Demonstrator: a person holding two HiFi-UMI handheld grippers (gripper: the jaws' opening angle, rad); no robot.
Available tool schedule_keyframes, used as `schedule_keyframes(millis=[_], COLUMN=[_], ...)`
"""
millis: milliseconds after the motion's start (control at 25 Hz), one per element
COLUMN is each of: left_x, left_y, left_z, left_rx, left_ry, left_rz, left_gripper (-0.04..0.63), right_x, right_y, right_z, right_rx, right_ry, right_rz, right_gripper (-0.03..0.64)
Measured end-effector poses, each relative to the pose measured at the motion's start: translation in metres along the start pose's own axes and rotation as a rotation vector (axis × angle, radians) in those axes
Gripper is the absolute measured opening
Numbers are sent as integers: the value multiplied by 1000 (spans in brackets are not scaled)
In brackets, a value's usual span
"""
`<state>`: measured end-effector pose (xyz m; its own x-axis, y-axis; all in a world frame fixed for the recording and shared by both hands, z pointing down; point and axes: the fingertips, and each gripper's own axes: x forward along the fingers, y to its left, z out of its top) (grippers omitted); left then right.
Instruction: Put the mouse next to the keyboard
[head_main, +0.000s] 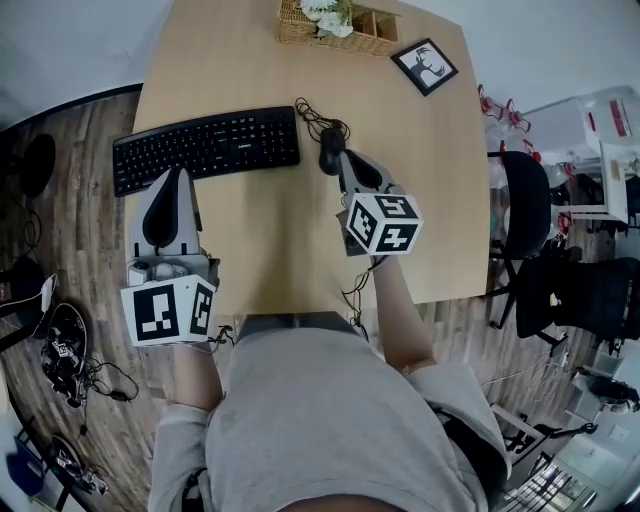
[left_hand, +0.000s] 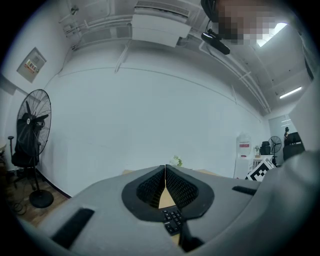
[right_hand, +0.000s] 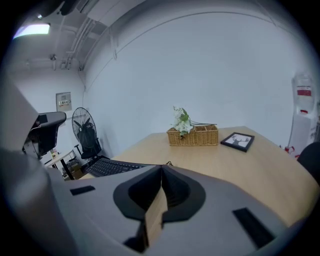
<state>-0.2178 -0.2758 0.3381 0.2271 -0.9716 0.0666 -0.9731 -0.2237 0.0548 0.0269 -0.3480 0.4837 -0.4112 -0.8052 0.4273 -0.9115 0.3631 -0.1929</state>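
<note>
A black keyboard (head_main: 205, 147) lies on the wooden table (head_main: 440, 200), and its right end shows in the right gripper view (right_hand: 112, 166). The black mouse (head_main: 330, 150) sits just right of the keyboard, its cable (head_main: 312, 118) coiled behind it. My right gripper (head_main: 346, 165) hangs just above and in front of the mouse, shut with nothing between its jaws (right_hand: 161, 172); the mouse itself is hidden in that view. My left gripper (head_main: 178, 178) is over the keyboard's front edge, also shut and empty (left_hand: 165, 172), with keys (left_hand: 172, 220) showing below its jaws.
A wicker basket with white flowers (head_main: 340, 25) and a small framed picture (head_main: 424, 66) stand at the table's far side. A black office chair (head_main: 525, 210) is off the right edge. A floor fan (left_hand: 30, 130) stands to the left.
</note>
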Motion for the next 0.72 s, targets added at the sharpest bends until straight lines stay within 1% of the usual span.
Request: schedule_keyframes(millis=[200,520,720], left_x=[-19,-46,-62], left_y=[-13,-36,-53], left_z=[8,18,22], left_rx=[7,12,16], left_ry=[-14,-31,-45], left_rz=[13,17,17], left_gripper=[11,11,11], right_x=[-35,-88,-121], right_y=[14,32,37], right_z=[15,36,44], right_rx=[-56,-89,-123], right_ry=[-56,-144,-195], right_rz=[27,78,89], right_gripper=[14,15,15])
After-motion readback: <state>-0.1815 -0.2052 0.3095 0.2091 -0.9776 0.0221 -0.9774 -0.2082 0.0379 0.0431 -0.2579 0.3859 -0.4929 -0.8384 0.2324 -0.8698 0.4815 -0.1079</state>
